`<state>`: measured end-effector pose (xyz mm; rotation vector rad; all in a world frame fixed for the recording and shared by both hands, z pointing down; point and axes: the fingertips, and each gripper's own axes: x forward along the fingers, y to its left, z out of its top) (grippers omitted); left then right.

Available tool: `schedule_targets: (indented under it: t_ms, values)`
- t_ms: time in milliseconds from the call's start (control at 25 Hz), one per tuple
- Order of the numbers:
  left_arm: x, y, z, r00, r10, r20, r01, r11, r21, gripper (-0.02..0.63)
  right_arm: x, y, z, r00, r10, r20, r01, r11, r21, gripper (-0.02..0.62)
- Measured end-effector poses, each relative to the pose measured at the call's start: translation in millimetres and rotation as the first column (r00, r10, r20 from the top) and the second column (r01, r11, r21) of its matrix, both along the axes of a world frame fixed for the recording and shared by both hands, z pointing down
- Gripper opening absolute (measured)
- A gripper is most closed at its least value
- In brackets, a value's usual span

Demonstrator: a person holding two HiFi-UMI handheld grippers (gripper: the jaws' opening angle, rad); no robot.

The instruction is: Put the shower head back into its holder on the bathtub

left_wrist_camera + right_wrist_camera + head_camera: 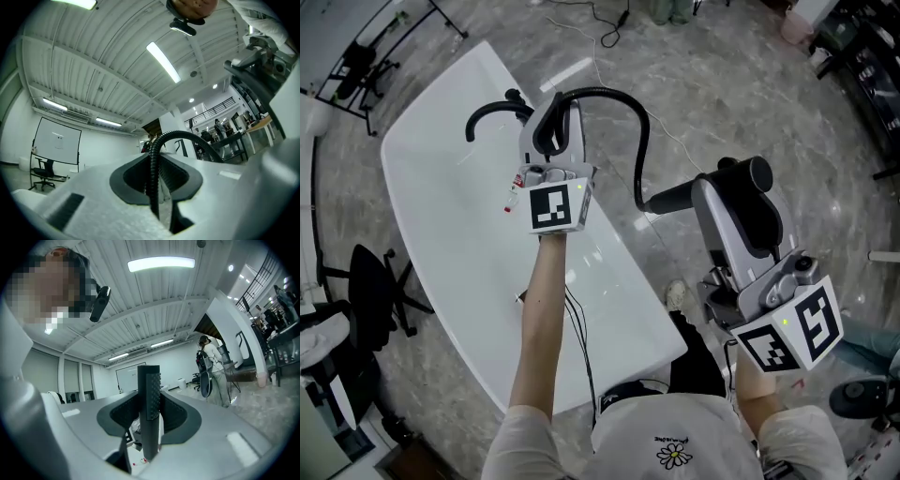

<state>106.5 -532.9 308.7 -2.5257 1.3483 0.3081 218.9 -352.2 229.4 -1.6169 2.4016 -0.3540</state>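
Grey marble floor, white bathtub [441,206] centre-left. Left gripper [553,112] clamped on black hose [636,122]. Right gripper [724,187] clamped on shower head [671,198], off tub at 3 o'clock. Likely holder [512,97] at 11 o'clock on rim. Keep hose slack, align handle over holder, lower straight.

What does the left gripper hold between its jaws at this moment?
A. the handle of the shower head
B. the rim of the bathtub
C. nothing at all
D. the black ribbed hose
D: the left gripper view shows the left gripper with its jaws closed on the black ribbed hose, while the shower head's handle sits in the right gripper.
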Motion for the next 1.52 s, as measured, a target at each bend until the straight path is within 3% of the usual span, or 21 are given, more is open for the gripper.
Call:
schedule_targets:
  t_ms: [160,360,520,720,920,1040,1200,1320,1440,1520]
  values:
    - [-16,-9,65,0.996,-0.049,0.069,0.056,0.993,-0.107,0.054,0,-8,24,1.000,-0.016,0.015,0.016,0.999,-0.030,0.141]
    - [-50,-7,158,0.982,-0.104,0.158,0.145,0.950,-0.277,0.054,-11,-19,37,0.999,-0.043,0.011,0.043,0.999,-0.030,0.141]
    - [-79,6,217,0.976,-0.143,0.162,0.197,0.899,-0.392,0.054,-39,-32,27,0.996,-0.094,0.005,0.094,0.996,0.010,0.141]
    - [-97,29,297,0.966,-0.168,0.197,0.250,0.810,-0.531,0.054,-67,-48,17,0.991,-0.135,-0.012,0.136,0.989,0.060,0.141]
    - [-106,36,340,0.965,-0.204,0.165,0.262,0.764,-0.589,0.055,-95,-65,17,0.980,-0.198,0.003,0.197,0.976,0.092,0.141]
    - [-95,28,357,0.971,-0.157,0.179,0.235,0.750,-0.618,0.055,-113,-75,19,0.971,-0.237,0.010,0.235,0.967,0.099,0.141]
    - [-87,18,387,0.970,-0.128,0.208,0.236,0.711,-0.663,0.057,-137,-81,34,0.960,-0.282,-0.004,0.281,0.956,0.079,0.141]
    - [-89,16,392,0.970,-0.134,0.203,0.237,0.702,-0.672,0.072,-146,-86,46,0.954,-0.300,-0.011,0.301,0.952,0.059,0.141]
    - [-95,23,399,0.973,-0.122,0.197,0.225,0.694,-0.683,0.142,-152,-90,51,0.952,-0.307,0.010,0.307,0.951,0.046,0.141]
    - [-104,29,400,0.972,-0.128,0.199,0.231,0.694,-0.682,0.155,-156,-92,52,0.948,-0.316,0.031,0.315,0.948,0.043,0.141]
